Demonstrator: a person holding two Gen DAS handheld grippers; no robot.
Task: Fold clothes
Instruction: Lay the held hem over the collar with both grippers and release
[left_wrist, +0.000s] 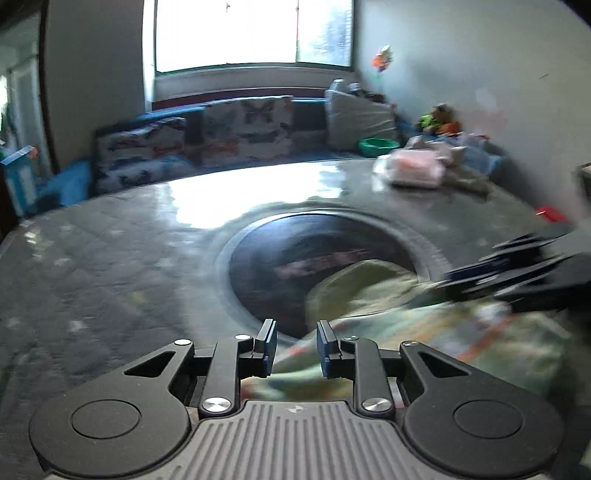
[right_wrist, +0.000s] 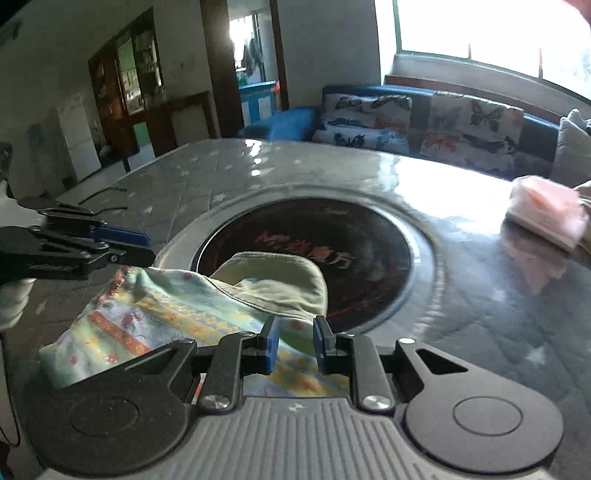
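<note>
We see both the left claw (left_wrist: 294, 345) and right claw (right_wrist: 294, 343) parted, gripping nothing, above the patterned cloth (right_wrist: 155, 314) on the table (right_wrist: 480, 295).

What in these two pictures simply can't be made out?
- Left wrist view: motion blur smears the patterned garment and the right gripper; its jaws cannot be read.
- Right wrist view: the garment's near edge is hidden behind the gripper body.
- Right wrist view: the pink bundle is blurred and unidentifiable.
- The lettering on the dark round inset is unreadable.
</note>
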